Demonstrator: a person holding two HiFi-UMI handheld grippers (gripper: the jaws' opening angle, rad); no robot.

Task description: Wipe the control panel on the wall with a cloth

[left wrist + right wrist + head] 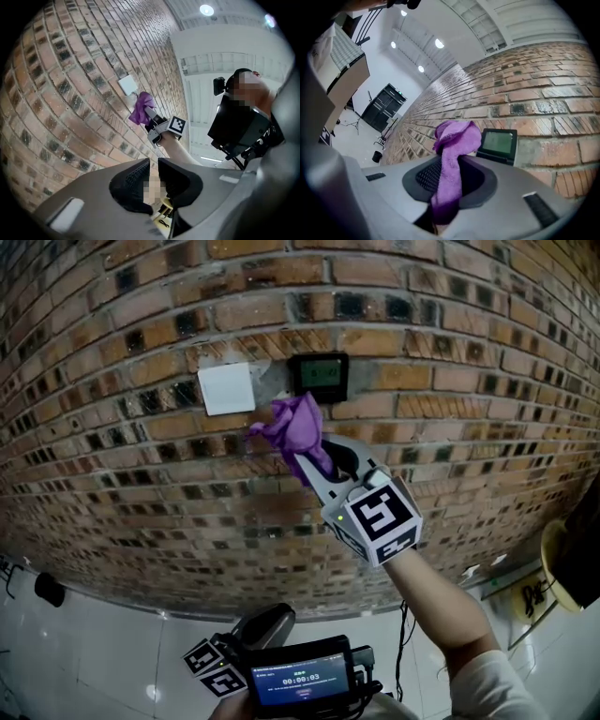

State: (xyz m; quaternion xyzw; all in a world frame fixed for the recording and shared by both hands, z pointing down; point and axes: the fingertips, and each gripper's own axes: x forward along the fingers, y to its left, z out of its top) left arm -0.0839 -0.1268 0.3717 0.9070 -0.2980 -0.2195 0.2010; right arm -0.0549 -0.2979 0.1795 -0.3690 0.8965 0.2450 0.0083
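This looks like a large studio hall: a bare brick wall [469, 381], round ceiling lights [439, 43], a tripod [352, 124] near a dark door [385, 106].

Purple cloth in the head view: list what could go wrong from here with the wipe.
1. The purple cloth is pinched only by a narrow strip in the right gripper; rubbing on the rough brick might drag it out.
2. The cloth sits below and left of the control panel, near the white switch plate, so a stroke might press that plate instead.
3. The hard jaws sit close behind the bunched cloth and could knock the panel's screen.
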